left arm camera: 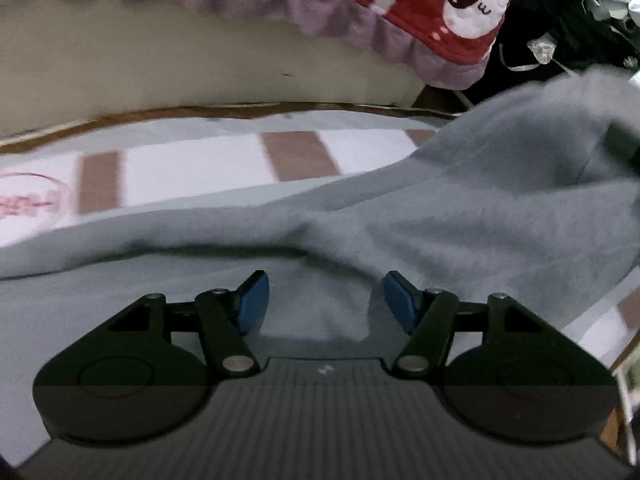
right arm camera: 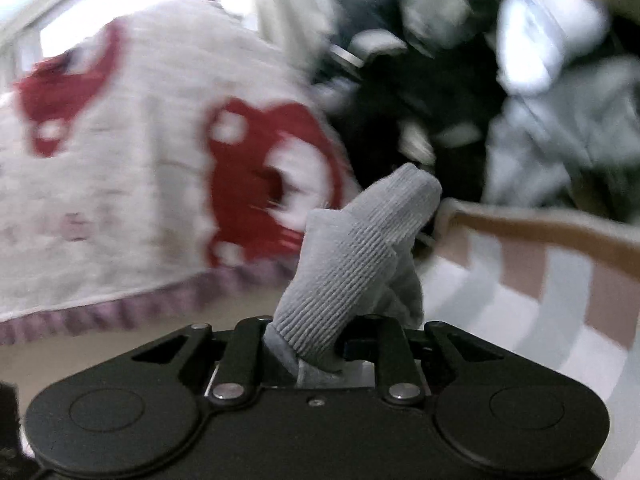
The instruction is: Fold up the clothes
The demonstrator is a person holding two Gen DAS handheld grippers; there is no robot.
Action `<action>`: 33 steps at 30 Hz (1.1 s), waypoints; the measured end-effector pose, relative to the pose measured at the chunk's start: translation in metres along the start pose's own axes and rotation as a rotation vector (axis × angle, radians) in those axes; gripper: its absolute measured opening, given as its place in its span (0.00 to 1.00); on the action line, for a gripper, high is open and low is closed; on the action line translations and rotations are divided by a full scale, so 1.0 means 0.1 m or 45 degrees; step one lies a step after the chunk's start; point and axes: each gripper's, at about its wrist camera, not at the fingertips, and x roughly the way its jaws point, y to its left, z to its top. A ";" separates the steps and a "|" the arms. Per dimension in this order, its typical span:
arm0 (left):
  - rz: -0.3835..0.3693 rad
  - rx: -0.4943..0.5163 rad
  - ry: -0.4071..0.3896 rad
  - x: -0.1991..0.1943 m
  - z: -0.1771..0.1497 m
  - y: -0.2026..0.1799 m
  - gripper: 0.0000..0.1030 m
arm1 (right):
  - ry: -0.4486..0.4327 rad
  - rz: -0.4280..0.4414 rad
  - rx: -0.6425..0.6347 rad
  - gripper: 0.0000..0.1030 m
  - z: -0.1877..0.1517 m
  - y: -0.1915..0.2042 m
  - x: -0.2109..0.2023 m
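Note:
A grey sweatshirt (left arm camera: 460, 204) lies across the striped bed sheet (left arm camera: 192, 168), rising up toward the right of the left wrist view. My left gripper (left arm camera: 325, 300) is open just above its near fold, blue pads (left arm camera: 252, 304) apart with nothing between them. My right gripper (right arm camera: 316, 344) is shut on the garment's grey ribbed cuff (right arm camera: 356, 256), which sticks up out of the jaws and hides the fingertips.
A white blanket with red bear prints and a purple frill (left arm camera: 452, 12) hangs at the back, also in the right wrist view as the blanket (right arm camera: 132, 184). A dark pile of clothes (right arm camera: 460, 92) sits behind, blurred. The bed's wooden edge (left arm camera: 224, 110) runs along the wall.

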 end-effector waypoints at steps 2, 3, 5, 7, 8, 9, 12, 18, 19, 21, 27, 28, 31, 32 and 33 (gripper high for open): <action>0.020 -0.013 0.026 -0.27 -0.09 0.22 0.62 | -0.028 0.032 -0.166 0.21 0.03 0.36 -0.15; 0.023 -0.045 0.045 -0.43 -0.17 0.39 0.62 | -0.036 0.033 -0.264 0.20 0.03 0.56 -0.22; 0.040 -0.107 0.074 -0.77 -0.35 0.74 0.62 | -0.045 0.085 -0.348 0.20 -0.02 0.88 -0.33; 0.102 -0.164 0.065 -1.15 -0.58 1.14 0.62 | -0.023 0.178 -0.370 0.20 -0.11 1.14 -0.38; 0.145 -0.177 0.047 -1.32 -0.70 1.31 0.62 | -0.010 0.223 -0.389 0.20 -0.17 1.28 -0.40; 0.197 -0.184 0.017 -1.49 -0.83 1.48 0.62 | 0.000 0.263 -0.423 0.20 -0.24 1.42 -0.40; 0.345 -0.255 -0.130 -1.88 -1.32 1.92 0.62 | 0.019 0.365 -0.542 0.20 -0.53 1.92 -0.39; 0.356 -0.530 -0.183 -1.78 -1.32 2.55 0.59 | 0.136 0.550 -0.743 0.19 -1.41 2.87 -0.40; 0.354 -0.532 -0.181 -1.74 -1.32 2.56 0.59 | 0.174 0.551 -0.727 0.19 -1.57 2.94 -0.35; 0.349 -0.535 -0.177 -1.65 -1.33 2.59 0.59 | 0.249 0.539 -0.713 0.19 -1.88 3.02 -0.23; 0.330 -0.514 -0.150 -1.52 -1.27 2.63 0.61 | 0.276 0.552 -1.047 0.22 -2.34 3.10 -0.23; 0.311 -0.524 -0.153 -1.53 -1.25 2.64 0.61 | 0.297 0.559 -1.066 0.25 -2.35 3.11 -0.23; 0.237 -0.582 -0.189 -1.62 -1.28 2.67 0.62 | 0.366 0.602 -1.075 0.35 -2.29 3.11 -0.26; 0.209 -0.596 -0.208 -1.66 -1.27 2.68 0.62 | 0.396 0.644 -1.015 0.47 -2.18 3.07 -0.29; 0.185 -0.597 -0.232 -1.71 -1.26 2.69 0.62 | 0.426 0.685 -0.954 0.54 -2.06 3.04 -0.32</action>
